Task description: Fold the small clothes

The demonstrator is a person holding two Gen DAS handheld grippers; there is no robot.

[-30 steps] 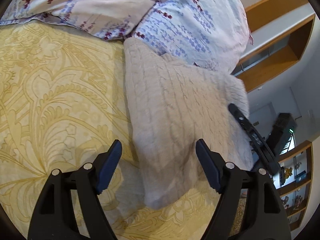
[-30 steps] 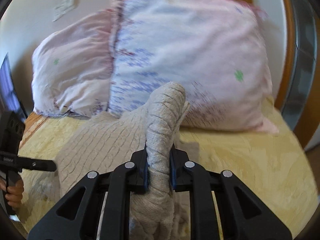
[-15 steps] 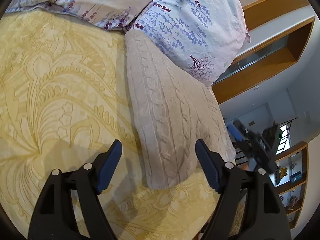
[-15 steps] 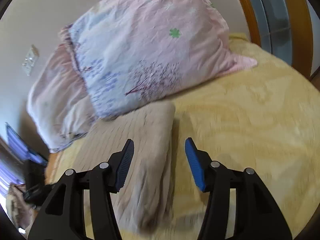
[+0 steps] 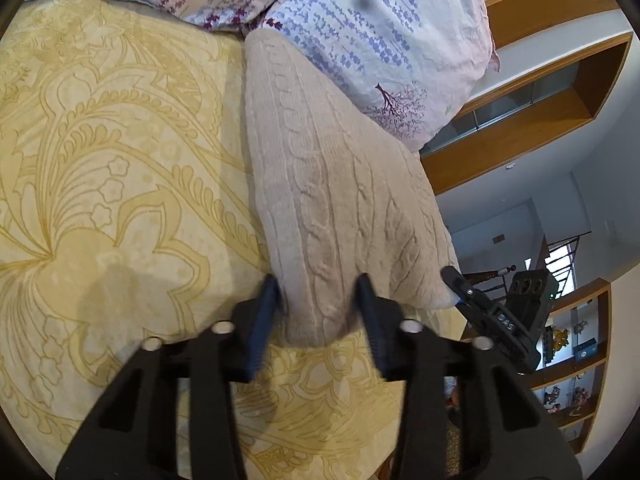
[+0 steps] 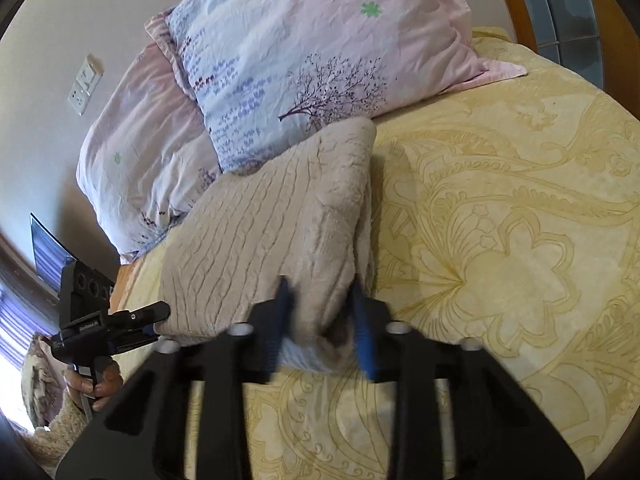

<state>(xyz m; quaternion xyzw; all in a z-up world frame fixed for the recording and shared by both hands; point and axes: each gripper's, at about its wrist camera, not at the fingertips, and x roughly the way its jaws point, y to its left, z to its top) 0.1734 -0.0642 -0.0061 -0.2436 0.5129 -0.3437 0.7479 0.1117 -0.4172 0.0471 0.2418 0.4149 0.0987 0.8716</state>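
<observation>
A beige cable-knit sweater (image 5: 328, 184) lies folded on the yellow patterned bedspread (image 5: 100, 200), its far end against the pillows. My left gripper (image 5: 318, 296) is closing, and its blue pads touch both sides of the sweater's near corner. In the right wrist view the sweater (image 6: 272, 220) runs away to the upper right. My right gripper (image 6: 322, 304) is closing too, with a bunch of the near edge pinched between its blurred pads. Each gripper shows in the other's view: the right gripper (image 5: 456, 280) at the sweater's right corner, the left gripper (image 6: 160, 314) at its left.
Two floral pillows (image 6: 320, 52) lean on the wall behind the sweater. Bedspread (image 6: 500, 260) stretches to the right of it. A hand (image 6: 96, 380) holds the left gripper's handle. Wooden shelves (image 5: 568, 360) stand beyond the bed's edge.
The right gripper let go of the raised fold, opened, dropped to the near edge and closed there. The sweater now lies flat. The left gripper's jaws narrowed onto the near corner.
</observation>
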